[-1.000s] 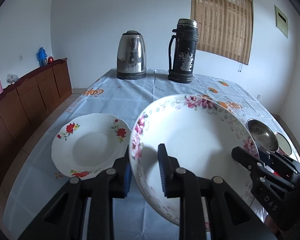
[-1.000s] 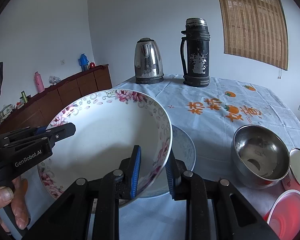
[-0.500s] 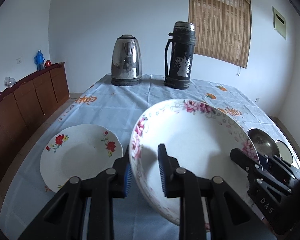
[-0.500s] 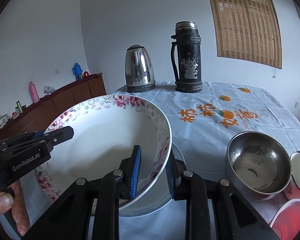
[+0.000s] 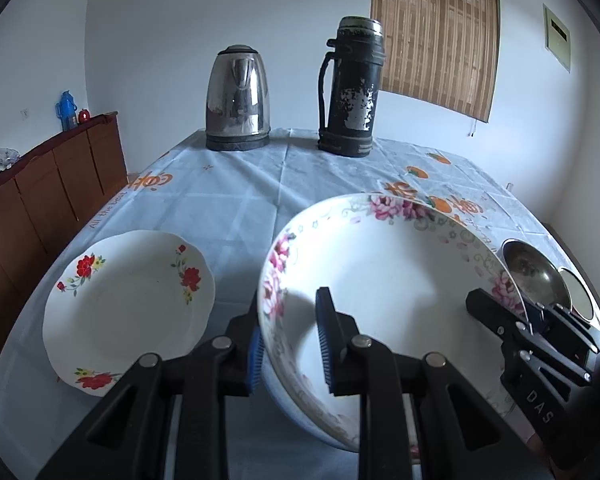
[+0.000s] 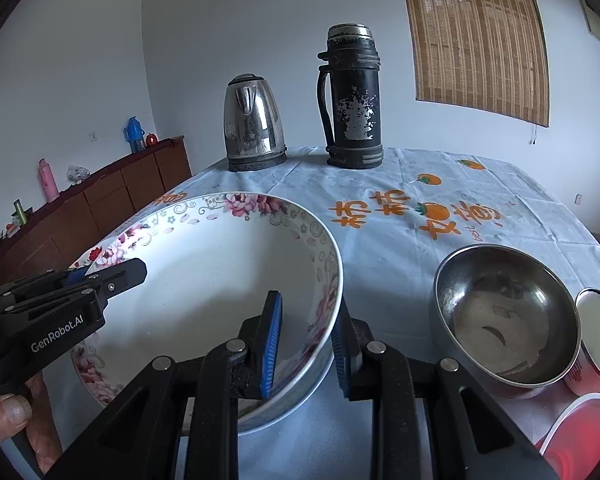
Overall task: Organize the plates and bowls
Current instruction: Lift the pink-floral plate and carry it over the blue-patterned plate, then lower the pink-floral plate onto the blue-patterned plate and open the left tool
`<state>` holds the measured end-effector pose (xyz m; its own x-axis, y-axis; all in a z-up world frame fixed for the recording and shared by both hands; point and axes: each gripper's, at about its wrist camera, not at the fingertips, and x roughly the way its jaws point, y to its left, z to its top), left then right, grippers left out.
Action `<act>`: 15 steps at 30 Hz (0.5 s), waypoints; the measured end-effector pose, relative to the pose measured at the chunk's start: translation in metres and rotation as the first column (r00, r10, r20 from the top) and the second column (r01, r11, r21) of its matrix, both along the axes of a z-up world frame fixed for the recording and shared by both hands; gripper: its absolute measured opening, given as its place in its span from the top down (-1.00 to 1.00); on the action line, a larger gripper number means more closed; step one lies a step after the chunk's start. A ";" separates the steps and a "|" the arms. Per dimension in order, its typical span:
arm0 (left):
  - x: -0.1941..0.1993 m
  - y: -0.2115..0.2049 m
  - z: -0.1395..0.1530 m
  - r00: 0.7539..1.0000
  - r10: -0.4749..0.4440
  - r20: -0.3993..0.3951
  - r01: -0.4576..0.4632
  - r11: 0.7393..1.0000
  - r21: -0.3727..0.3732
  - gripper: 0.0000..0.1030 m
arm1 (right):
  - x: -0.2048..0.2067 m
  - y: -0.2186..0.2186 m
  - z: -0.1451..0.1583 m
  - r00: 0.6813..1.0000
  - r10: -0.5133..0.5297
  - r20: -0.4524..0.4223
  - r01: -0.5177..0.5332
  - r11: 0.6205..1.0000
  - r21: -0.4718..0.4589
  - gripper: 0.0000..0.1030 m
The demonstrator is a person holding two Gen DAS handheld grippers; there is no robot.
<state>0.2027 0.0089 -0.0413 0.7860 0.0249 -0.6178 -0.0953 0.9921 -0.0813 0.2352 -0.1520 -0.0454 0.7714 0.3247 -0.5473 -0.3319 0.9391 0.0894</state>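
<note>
Left gripper (image 5: 290, 334) is clamped on the near-left rim of the big floral bowl (image 5: 384, 264), one pad outside the wall, the other inside. Right gripper (image 6: 306, 344) does the same on the opposite rim, blue pad inside, black finger outside, so the bowl is carried btwn the two. Each gripper shows in the other's view: the right one (image 5: 512, 320) at the bowl's far-right edge, the left one (image 6: 100, 280) at the far-left edge, w/ a thumb and fingers of the person's hand (image 6: 16, 420) wrapped round its handle.

Bowl is tilted slightly, pink flowers round the rim, white inside. Whether it is lifted clear of the table or resting on sth underneath can't be told; in the right wrist view a bluish-grey edge peeks out just under its lower right side, too hidden to say what it is.

On the tablecloth (image 5: 228, 200), left of the bowl and apart from it, lies a white plate w/ red flowers (image 5: 128, 304). Right of the bowl sits a steel bowl (image 6: 504, 312), empty, w/ a red tub w/ white lid (image 6: 596, 344) touching or just beside it, and a red lid (image 6: 580, 436) nearer the camera. At the far end stand a steel kettle (image 5: 238, 98) and a black flask (image 5: 350, 88), side by side. Wooden sideboard (image 5: 40, 200) runs along the left wall.
</note>
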 end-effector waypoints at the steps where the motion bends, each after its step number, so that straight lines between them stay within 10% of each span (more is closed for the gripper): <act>1: 0.000 0.000 -0.002 1.000 -0.002 -0.002 0.002 1.000 0.000 0.59 | 0.001 0.000 -0.001 1.000 -0.002 -0.003 0.002 1.000 -0.003 0.50; 15: 0.010 -0.001 -0.019 0.998 -0.023 -0.050 0.021 0.999 -0.024 0.59 | 0.010 -0.004 -0.012 0.998 -0.017 -0.060 0.015 1.000 -0.021 0.50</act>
